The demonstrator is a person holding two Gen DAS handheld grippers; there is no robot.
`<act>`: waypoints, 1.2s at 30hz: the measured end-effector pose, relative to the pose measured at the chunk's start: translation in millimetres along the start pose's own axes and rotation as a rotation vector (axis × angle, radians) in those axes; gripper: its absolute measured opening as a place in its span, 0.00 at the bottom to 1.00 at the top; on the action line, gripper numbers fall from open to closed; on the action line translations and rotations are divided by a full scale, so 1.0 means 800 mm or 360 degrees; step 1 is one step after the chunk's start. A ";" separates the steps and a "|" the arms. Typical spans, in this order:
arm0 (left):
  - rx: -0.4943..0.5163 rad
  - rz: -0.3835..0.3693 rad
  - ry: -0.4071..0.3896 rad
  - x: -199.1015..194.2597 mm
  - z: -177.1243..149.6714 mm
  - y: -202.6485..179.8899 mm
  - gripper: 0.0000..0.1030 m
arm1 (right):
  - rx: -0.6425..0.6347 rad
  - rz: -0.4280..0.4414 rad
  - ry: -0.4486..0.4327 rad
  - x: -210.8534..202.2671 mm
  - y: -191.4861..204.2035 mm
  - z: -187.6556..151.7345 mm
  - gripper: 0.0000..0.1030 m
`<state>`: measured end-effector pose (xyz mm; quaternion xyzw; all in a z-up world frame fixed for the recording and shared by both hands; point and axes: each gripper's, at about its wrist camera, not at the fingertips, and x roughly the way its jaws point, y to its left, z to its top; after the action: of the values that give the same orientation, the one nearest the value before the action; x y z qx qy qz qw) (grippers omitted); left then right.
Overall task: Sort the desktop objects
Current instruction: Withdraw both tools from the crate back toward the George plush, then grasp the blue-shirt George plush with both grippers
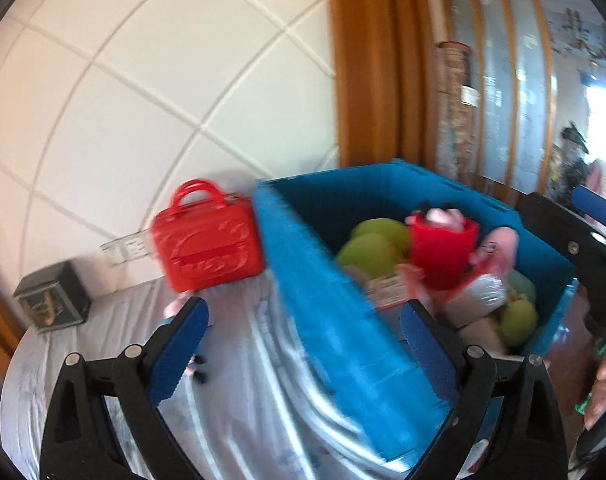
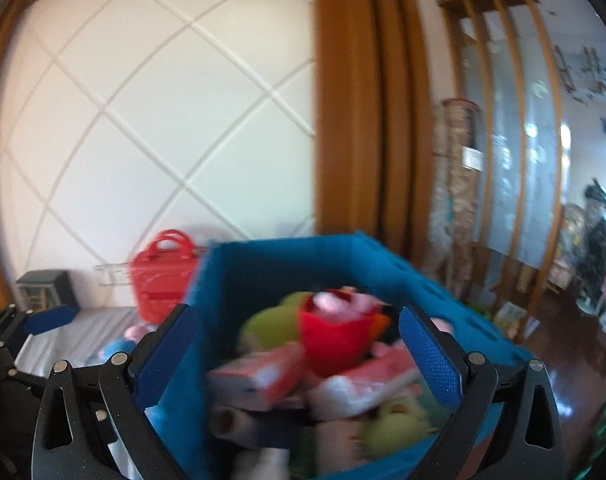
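on the far left a small dark box (image 1: 53,298) sits by the wall on the counter (image 1: 239,420), which has a shiny white cloth on it. next comes a red toy bag (image 1: 209,238), standing up right beside the blue bin (image 1: 335,320) – maybe waiting its turn to go in. the bin is packed with soft toys: green ones (image 1: 373,250), a red one (image 1: 443,252) on top, and pink packs (image 2: 263,376). it looks like most things are sorted already. the left tool (image 1: 303,344) is wide and empty, tipped down over the bin's near wall. the right tool (image 2: 295,364) – wide and empty too – points into the bin.
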<state>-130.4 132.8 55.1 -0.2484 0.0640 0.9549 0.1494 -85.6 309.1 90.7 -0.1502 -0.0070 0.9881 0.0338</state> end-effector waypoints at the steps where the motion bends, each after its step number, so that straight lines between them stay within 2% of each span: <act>1: -0.0021 0.0022 0.0005 -0.002 -0.004 0.016 0.95 | -0.0017 0.0029 0.0000 0.001 0.017 0.002 1.00; 9: -0.0203 0.0202 0.0115 -0.006 -0.045 0.151 0.95 | -0.0156 0.0271 0.0052 0.023 0.161 0.000 1.00; 13: -0.0279 0.0309 0.0216 0.012 -0.069 0.209 0.95 | -0.0215 0.0398 0.0143 0.054 0.223 -0.014 1.00; 17: -0.0379 0.0357 0.0337 0.047 -0.095 0.254 0.95 | -0.0263 0.0482 0.0272 0.100 0.267 -0.034 1.00; 23: -0.0469 0.0337 0.0522 0.135 -0.125 0.286 0.95 | -0.0294 0.0520 0.0465 0.189 0.293 -0.066 1.00; 31: -0.0525 0.0269 0.0818 0.300 -0.172 0.311 0.95 | -0.0263 0.0547 0.0745 0.332 0.318 -0.124 1.00; 36: -0.0529 0.0201 0.0909 0.392 -0.192 0.316 0.95 | -0.0220 0.0510 0.0896 0.411 0.327 -0.168 1.00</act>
<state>-401.6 -57.5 -220.8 -0.5223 -0.0380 0.8516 0.0236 -375.8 70.8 -141.6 -0.4185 -0.0407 0.8977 -0.1318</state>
